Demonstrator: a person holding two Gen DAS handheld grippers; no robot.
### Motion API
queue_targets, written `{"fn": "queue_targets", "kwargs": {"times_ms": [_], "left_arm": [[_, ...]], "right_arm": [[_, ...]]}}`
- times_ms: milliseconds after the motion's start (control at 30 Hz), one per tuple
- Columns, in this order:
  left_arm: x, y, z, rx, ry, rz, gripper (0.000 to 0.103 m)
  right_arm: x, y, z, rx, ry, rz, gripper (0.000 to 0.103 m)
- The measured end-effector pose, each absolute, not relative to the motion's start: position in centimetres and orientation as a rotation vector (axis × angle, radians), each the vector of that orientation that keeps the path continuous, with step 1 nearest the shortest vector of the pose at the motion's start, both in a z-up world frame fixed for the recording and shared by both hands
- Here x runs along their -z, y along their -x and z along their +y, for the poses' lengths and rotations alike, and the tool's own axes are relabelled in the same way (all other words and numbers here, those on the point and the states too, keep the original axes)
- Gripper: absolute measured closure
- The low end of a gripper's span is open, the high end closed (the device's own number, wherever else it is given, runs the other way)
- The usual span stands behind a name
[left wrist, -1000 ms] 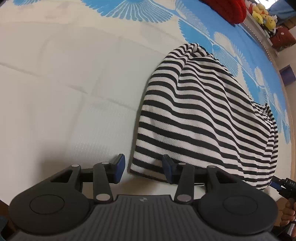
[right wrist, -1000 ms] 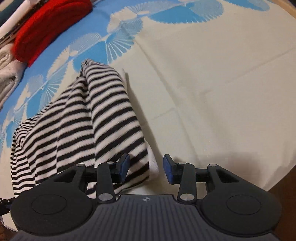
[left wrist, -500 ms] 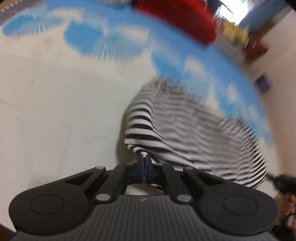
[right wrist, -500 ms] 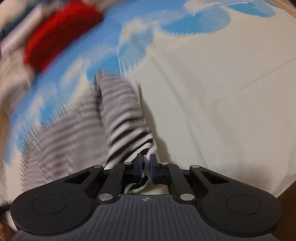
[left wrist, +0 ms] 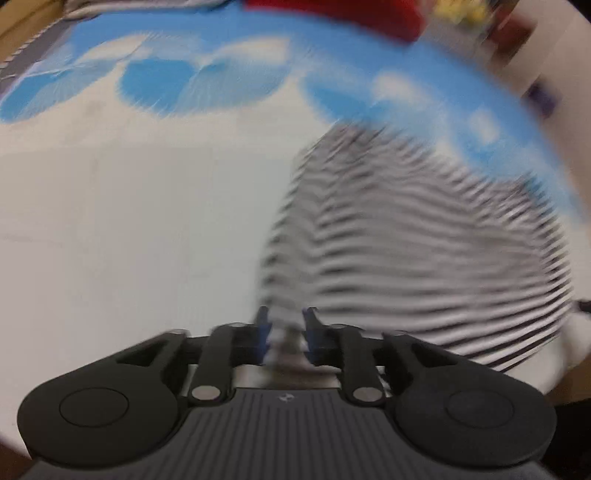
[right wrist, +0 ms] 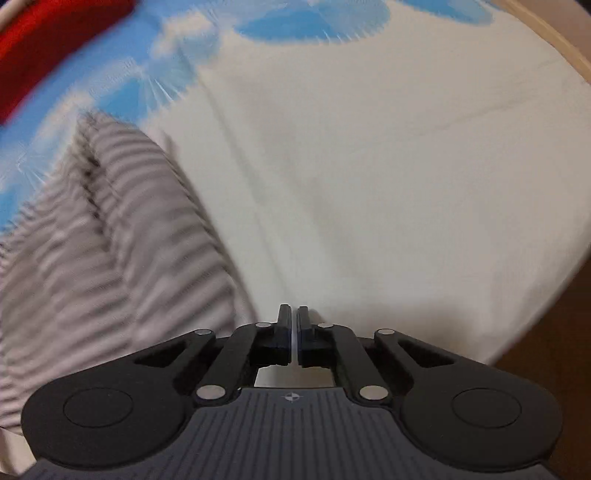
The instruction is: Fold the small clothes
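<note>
A black-and-white striped garment [left wrist: 424, 251] lies bunched on the cream and blue sheet [left wrist: 129, 221], blurred by motion. My left gripper [left wrist: 286, 332] is at its near left corner. The jaws are opening, with a fold of the striped cloth still between the blue pads [left wrist: 263, 332], which stand apart from it. In the right wrist view the garment [right wrist: 110, 258] fills the left side. My right gripper [right wrist: 293, 325] is shut just right of the garment's near edge, and no cloth shows between its pads.
A red cushion [right wrist: 44, 48] lies at the far left of the sheet [right wrist: 388, 166], also visible as a red cushion [left wrist: 351, 11] at the top of the left wrist view. The bed's edge [right wrist: 546, 48] curves along the right, with dark floor [right wrist: 554, 369] below it.
Both grippers shut on the garment's near corners, then rose a little. The left jaws have since parted again. The cloth seen between the right pads half a second ago no longer shows there.
</note>
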State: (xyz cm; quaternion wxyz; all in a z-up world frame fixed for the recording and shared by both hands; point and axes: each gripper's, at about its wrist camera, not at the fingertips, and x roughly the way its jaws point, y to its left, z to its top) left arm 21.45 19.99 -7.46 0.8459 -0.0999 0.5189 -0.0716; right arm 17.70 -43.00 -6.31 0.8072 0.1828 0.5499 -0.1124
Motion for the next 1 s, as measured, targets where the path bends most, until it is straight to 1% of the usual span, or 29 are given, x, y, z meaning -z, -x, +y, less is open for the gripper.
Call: {"fn": "queue_targets", "kwargs": {"times_ms": [67,100,167,267,333,367,433,567,667,800,1000], "left_arm": [[7.4,-21.8,18.8,0.251,0.248,1.096,0.074],[7.6,-22.0,17.9,0.301,0.245,1.119,0.073],[8.6,-22.6,15.7,0.374,0.191,1.176,0.065],[10.6,-22.4,12.6,0.373,0.065,1.280,0.058],[11.8,-23.0,11.9,0.325,0.026,1.326,0.058],[11.8,-23.5,12.0,0.297,0.044,1.328,0.058],[11.2,-24.2,12.5,0.235,0.099,1.289,0.058],[8.7,-25.3,12.8,0.203,0.205,1.120,0.058],[7.9,-26.0,12.3,0.204,0.268,1.058,0.058],[7.8,-27.3,10.7,0.235,0.274,1.046,0.058],[10.3,-29.7,9.6,0.221,0.193,1.099,0.059]], "right_arm": [[4.7,-17.5,-42.5,0.153,-0.433,1.066,0.099],[4.0,-17.5,-41.9,0.097,-0.431,1.028,0.095],[4.0,-17.7,-40.7,-0.006,-0.440,1.025,0.090],[5.2,-18.7,-39.0,-0.091,-0.418,1.102,0.087],[7.2,-19.2,-38.0,-0.041,-0.306,1.221,0.086],[8.0,-19.5,-37.8,-0.006,-0.265,1.268,0.088],[8.1,-20.0,-37.3,0.018,-0.222,1.268,0.086],[6.1,-20.8,-36.2,0.002,-0.252,1.163,0.085],[4.7,-22.0,-35.0,-0.064,-0.297,1.061,0.083],[4.5,-24.3,-32.4,-0.167,-0.315,1.015,0.082],[5.6,-26.8,-28.1,-0.206,-0.231,1.059,0.082]]}}
